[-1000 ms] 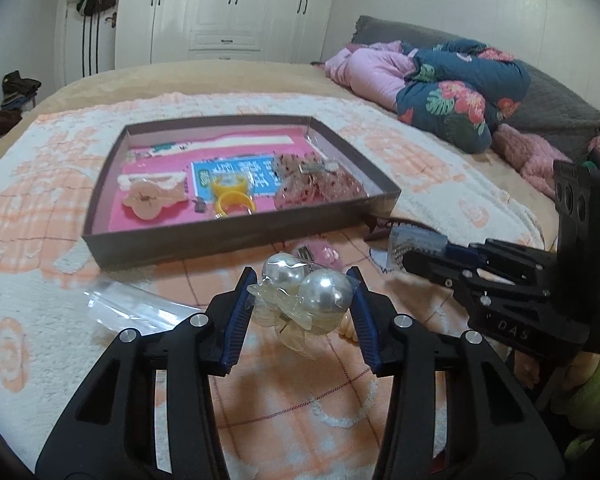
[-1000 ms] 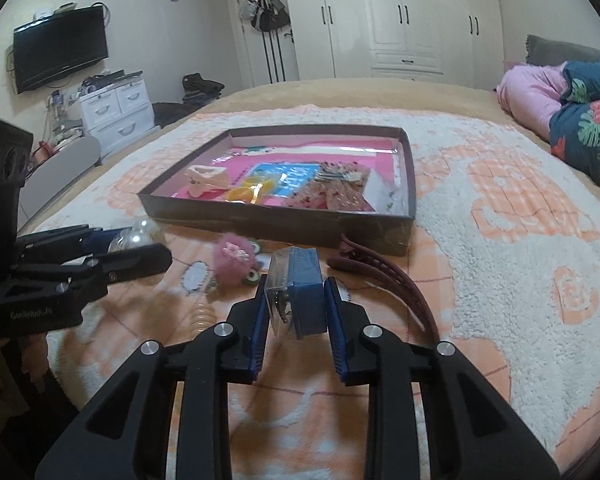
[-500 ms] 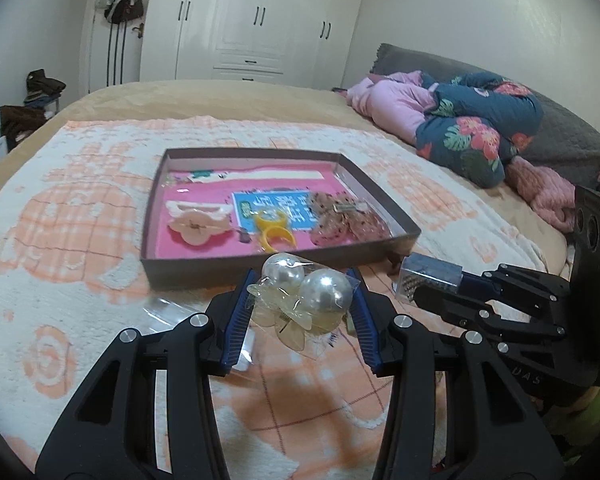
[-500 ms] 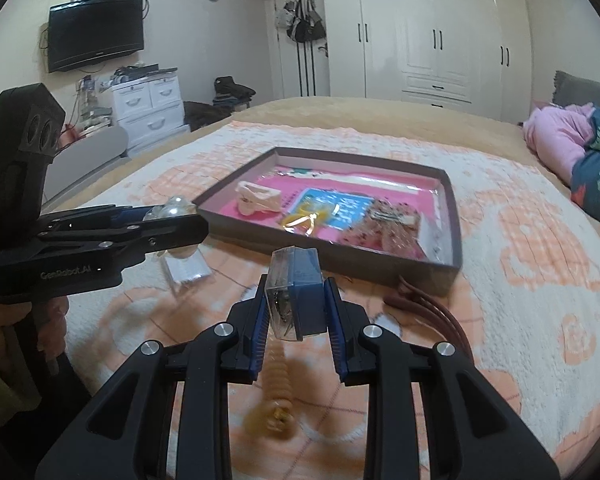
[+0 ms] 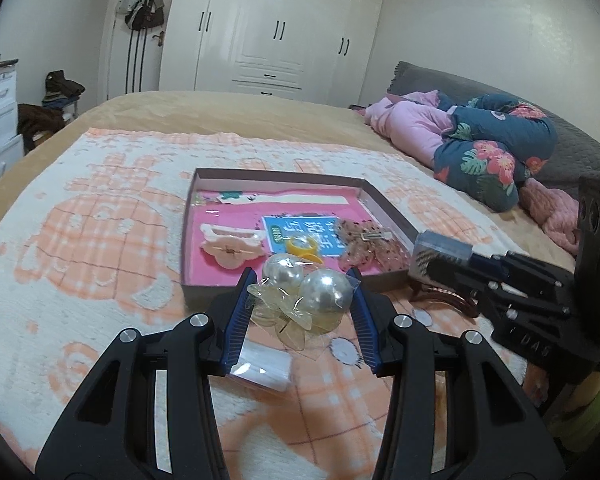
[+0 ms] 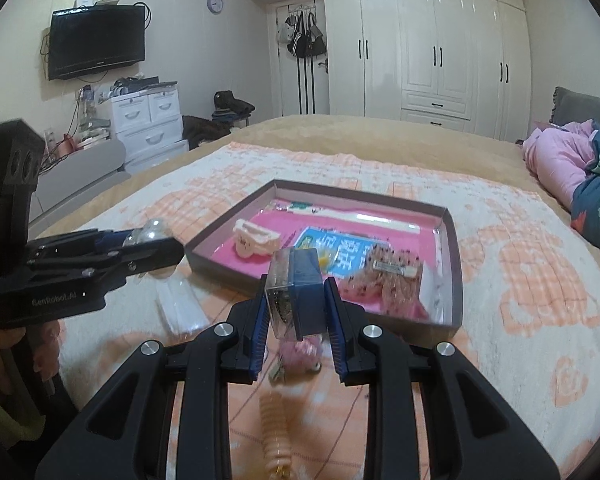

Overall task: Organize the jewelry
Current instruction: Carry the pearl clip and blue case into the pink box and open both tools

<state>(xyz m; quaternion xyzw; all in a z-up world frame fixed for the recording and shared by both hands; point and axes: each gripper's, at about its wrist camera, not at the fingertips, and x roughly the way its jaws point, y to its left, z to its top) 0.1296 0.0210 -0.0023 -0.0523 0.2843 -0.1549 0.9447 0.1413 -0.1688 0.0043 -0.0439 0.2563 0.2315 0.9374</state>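
My left gripper (image 5: 304, 304) is shut on a clear packet with two big pearl balls (image 5: 306, 286), held above the blanket just short of the tray. My right gripper (image 6: 296, 304) is shut on a small blue box with a clear lid (image 6: 298, 292), also lifted in front of the tray. The shallow brown tray with a pink floor (image 5: 188, 240) (image 6: 454, 256) lies ahead on the bed. It holds a cream claw clip (image 5: 230, 246), a yellow ring (image 5: 302, 246), a blue card (image 6: 340, 250) and a speckled pink bow clip (image 6: 396, 276). Each gripper shows in the other's view, the right gripper (image 5: 440, 258) and the left gripper (image 6: 152, 246).
On the orange and white blanket (image 5: 80, 248) lie a clear plastic bag (image 5: 262, 368), a dark red claw clip (image 5: 446, 300), a fluffy pink hair tie (image 6: 302, 354) and a spiral hair coil (image 6: 276, 428). Pink and floral bedding (image 5: 480, 148) is piled at the right.
Both grippers have risen and moved with their loads still held; the tray sits further from the fingertips and more of the room shows above the bed.
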